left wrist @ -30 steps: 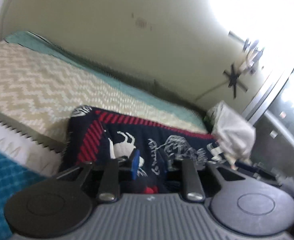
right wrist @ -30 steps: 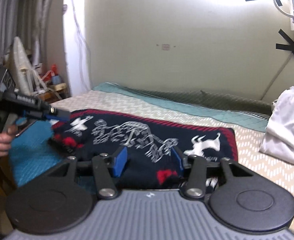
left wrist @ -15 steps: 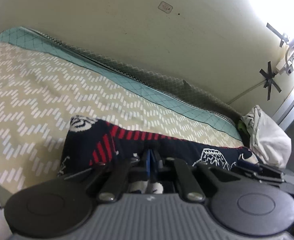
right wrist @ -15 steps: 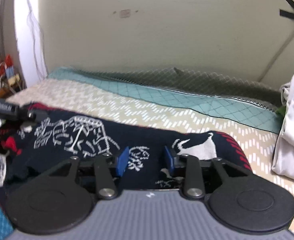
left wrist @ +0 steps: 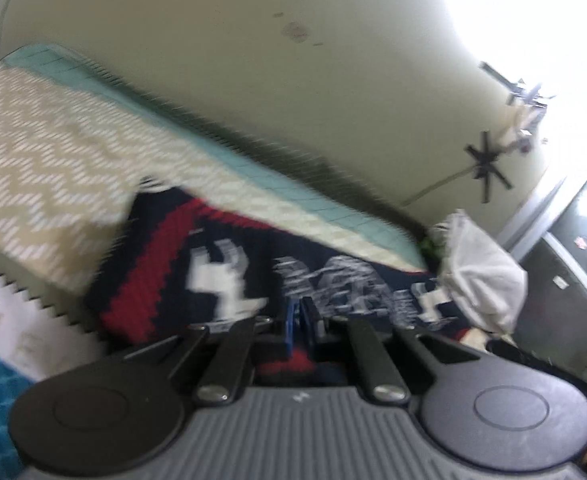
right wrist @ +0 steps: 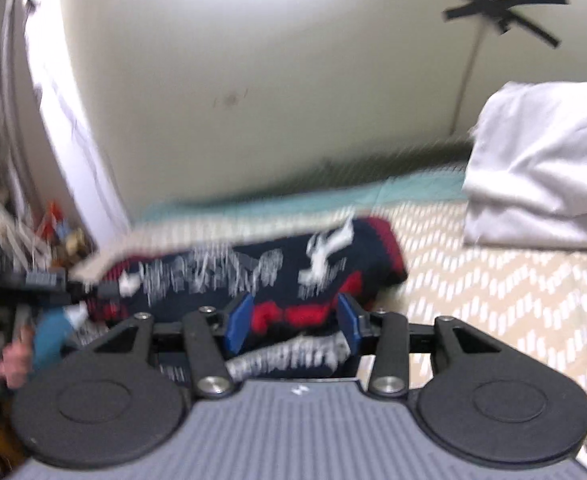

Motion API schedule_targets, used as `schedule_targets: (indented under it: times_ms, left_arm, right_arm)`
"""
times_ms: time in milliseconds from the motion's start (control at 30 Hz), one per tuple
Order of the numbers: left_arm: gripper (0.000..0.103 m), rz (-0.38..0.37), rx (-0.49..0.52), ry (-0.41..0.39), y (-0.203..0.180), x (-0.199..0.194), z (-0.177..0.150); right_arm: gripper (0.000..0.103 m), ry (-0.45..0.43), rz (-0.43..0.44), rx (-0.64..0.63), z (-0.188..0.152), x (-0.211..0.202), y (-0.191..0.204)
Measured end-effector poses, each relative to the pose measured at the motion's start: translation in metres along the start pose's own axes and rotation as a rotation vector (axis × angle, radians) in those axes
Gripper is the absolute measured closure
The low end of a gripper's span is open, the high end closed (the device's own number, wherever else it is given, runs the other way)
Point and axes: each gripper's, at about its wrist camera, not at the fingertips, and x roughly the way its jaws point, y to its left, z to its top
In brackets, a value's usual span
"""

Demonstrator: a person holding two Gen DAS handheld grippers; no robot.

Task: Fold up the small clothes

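Navy blue wool with red stripes and white pictures makes up the small sweater (left wrist: 221,276), which lies on the bed cover (left wrist: 49,168), a tan one with white zigzags and a light green edge by the wall. The left gripper (left wrist: 299,320) is squeezed tight at the near edge of the sweater, its blue pads pressed together, and the blur hides whether any cloth is pinched between them. Seen from the right wrist, that same gripper reaches in from the left side, with a hand (right wrist: 11,354) wrapped around its handle. The right gripper (right wrist: 293,322) has its blue pads apart, and its jaws have just been opening. A red and navy fold of the sweater sits between the pads, but they do not press on it. A pile of white cloth (right wrist: 541,168) rests on the bed cover to the right, near the sweater but not touching it. Black tape (right wrist: 501,12) is stuck on the wall above.
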Motion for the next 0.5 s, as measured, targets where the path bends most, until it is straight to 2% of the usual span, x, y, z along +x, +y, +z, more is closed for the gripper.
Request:
schedule_targets:
  times_ms: [100,167,267,333,367,400,467,500]
  left_arm:
    - [0.097,-0.041,0.052,0.029,-0.025,0.018,-0.001]
    - [0.097,-0.052,0.065,0.07,-0.034,0.035,-0.007]
    - [0.097,-0.012,0.084,0.121,-0.039,0.051,-0.019]
    - [0.096,0.006,0.101,0.114,-0.039,0.047,-0.025]
    - [0.092,0.01,0.092,0.108,-0.037,0.043,-0.026]
    - [0.08,0.016,0.073,0.102,-0.033,0.039,-0.026]
    - [0.067,0.029,0.016,0.082,-0.026,0.033,-0.023]
    - [0.065,0.022,-0.004,0.078,-0.024,0.033,-0.022]
  right_arm:
    - [0.065,-0.036,-0.008,0.021,0.009,0.006,0.0]
    - [0.065,-0.024,-0.01,0.045,0.01,0.023,0.0]
    - [0.07,0.054,-0.027,0.139,0.005,0.043,-0.011]
    - [0.071,0.026,-0.047,0.152,0.002,0.038,-0.014]
    - [0.072,-0.007,-0.068,0.145,0.003,0.032,-0.015]
    - [0.066,-0.043,-0.099,0.138,0.005,0.024,-0.017]
    - [0.056,-0.076,-0.144,0.145,0.011,0.018,-0.024]
    - [0.055,-0.069,-0.146,0.16,0.015,0.019,-0.029]
